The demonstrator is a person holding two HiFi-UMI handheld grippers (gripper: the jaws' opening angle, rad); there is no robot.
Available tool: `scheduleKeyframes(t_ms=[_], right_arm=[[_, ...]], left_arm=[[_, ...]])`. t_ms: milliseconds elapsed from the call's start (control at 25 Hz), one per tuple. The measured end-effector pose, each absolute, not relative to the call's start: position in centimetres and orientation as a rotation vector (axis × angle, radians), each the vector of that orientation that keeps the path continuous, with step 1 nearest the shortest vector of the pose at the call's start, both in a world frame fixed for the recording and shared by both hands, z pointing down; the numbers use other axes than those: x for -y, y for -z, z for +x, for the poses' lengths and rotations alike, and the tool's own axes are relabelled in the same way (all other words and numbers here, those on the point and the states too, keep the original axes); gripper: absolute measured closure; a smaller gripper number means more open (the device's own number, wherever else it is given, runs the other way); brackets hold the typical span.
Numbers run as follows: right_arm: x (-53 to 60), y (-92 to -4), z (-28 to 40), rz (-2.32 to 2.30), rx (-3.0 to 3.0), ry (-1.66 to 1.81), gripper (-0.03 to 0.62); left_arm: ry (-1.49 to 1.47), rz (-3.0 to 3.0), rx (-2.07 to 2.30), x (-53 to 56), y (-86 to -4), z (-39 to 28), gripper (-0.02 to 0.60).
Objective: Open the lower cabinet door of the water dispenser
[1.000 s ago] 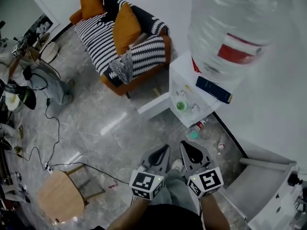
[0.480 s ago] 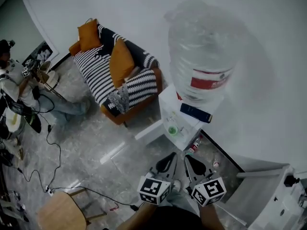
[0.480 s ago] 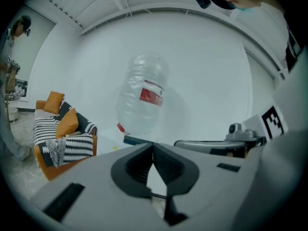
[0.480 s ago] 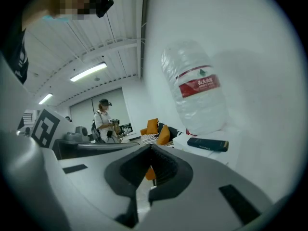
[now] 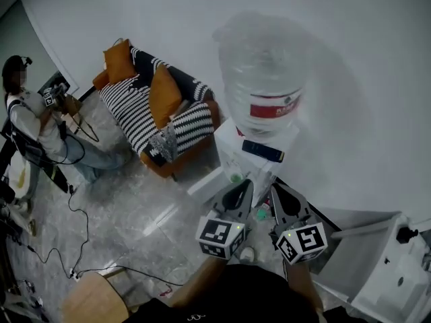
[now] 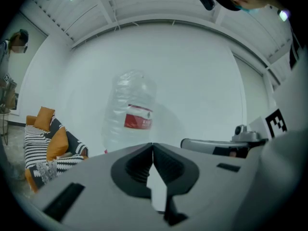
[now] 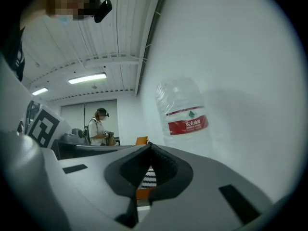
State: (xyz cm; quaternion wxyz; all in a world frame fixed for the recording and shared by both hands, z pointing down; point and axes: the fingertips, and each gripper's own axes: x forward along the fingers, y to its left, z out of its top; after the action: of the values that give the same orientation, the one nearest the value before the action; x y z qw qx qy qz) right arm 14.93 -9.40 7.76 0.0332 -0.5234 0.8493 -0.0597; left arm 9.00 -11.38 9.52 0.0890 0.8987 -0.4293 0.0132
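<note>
The white water dispenser [image 5: 250, 155] stands against the wall with a big clear bottle [image 5: 259, 69] with a red label on top. A white panel [image 5: 204, 184] juts out to the left from its lower part, and looks like the lower door swung out. My left gripper [image 5: 246, 183] and right gripper [image 5: 274, 188] hover side by side in front of the dispenser, touching nothing. Both point about level at the bottle [image 6: 129, 112] [image 7: 185, 112]. The left gripper [image 6: 152, 144] is shut with nothing in it, and so is the right gripper [image 7: 150, 144].
A striped sofa [image 5: 145, 116] with orange cushions stands left of the dispenser. A person [image 5: 30, 123] sits at the far left, with cables [image 5: 74, 214] trailing over the floor. A wooden stool [image 5: 94, 303] is at the lower left, a white machine [image 5: 397, 274] at the lower right.
Both grippers have risen together from near the floor to the dispenser's front, still shut. The head view has lifted, so the dispenser and bottle look smaller and farther off.
</note>
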Motion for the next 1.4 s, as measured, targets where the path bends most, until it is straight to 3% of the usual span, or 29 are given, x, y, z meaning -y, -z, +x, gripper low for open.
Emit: scheduleKeyframes(t_ms=[440,1400], right_arm=[[8.2,-7.3,16.3,-1.682,-2.556,0.147,0.583],[10.1,-8.0,15.9,-1.631,-2.607,0.187,0.583]], left_arm=[[0.036,2.687,1.200,10.0,-8.4,12.6,0.571],[0.022,2.678,1.173,11.9,-9.0,12.1,0.571]])
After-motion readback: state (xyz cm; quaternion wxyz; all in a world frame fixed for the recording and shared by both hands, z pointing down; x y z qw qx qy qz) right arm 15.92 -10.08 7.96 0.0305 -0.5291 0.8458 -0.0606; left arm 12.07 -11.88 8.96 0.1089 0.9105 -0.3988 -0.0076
